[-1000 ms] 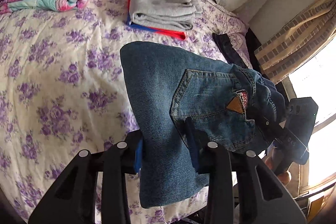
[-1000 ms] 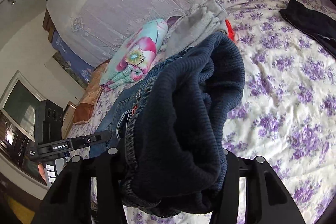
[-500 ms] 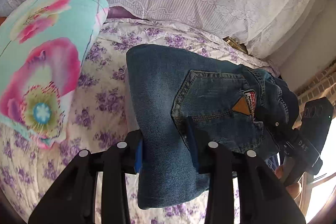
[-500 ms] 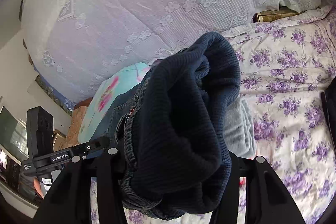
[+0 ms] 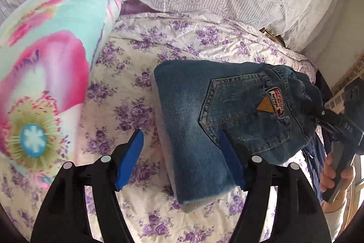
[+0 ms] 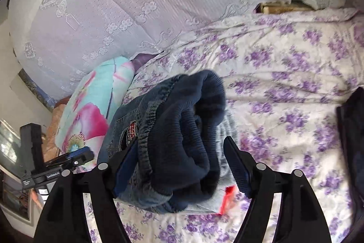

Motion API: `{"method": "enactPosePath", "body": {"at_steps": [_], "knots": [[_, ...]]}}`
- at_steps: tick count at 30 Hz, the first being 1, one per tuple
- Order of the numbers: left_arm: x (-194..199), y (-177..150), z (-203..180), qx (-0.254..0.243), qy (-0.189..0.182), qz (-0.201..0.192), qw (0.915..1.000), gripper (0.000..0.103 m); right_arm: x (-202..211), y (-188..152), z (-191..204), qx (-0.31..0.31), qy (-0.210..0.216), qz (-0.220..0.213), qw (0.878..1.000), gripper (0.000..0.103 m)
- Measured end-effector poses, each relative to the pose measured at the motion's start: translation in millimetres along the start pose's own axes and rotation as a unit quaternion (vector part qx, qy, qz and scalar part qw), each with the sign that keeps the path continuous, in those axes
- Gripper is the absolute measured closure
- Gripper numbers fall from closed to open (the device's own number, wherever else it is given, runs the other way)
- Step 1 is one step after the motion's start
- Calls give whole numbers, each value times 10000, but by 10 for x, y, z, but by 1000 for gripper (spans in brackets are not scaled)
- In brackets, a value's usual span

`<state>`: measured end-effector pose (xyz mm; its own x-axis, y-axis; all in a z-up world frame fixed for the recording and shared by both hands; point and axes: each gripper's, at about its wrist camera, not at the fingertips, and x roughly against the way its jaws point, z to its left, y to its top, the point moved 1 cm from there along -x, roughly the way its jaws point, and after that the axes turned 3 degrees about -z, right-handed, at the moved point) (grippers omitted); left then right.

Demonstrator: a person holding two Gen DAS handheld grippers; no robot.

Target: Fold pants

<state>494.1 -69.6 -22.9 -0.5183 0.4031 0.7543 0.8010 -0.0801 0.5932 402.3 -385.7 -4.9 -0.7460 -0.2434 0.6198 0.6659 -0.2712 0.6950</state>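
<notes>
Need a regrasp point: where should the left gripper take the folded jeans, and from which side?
Folded jeans: pinch the thick lower folded end from the near side. It lies between the open left gripper, and its layers are stacked there. The bunched waistband looks bulkier, likely harder.

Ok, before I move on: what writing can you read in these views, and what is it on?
"GenRobot.AI": strip on the left gripper; small, only just legible.
"DAS": mark on the side of the right gripper.
Red-and-white patch on the back pocket of the jeans: lettering too blurred to read.
Both grippers' jaws have just been opening, with the jeans between them.
</notes>
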Motion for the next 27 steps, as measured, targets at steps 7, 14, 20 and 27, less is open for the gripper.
{"method": "enactPosePath", "body": {"at_steps": [7,14,20,27], "knots": [[1188,-672,-628,-895,1039,-782,9875,11,1302,-329,511,521,-1322,-746,9870,10],[2206,-2072,-1032,-874,1467,-1417,9751,5,2064,-1974,991,1024,-1883,-1220,9691,4],[2541,-2886,-1091,-767,1847,-1648,9658,5,2158,-3066,1037,663,-2079,-1084,9699,4],[2823,-3122,-1171,-801,1667,-1681,9683,5,2530,-3135,1310,723,-1992,-1374,9676,4]]}}
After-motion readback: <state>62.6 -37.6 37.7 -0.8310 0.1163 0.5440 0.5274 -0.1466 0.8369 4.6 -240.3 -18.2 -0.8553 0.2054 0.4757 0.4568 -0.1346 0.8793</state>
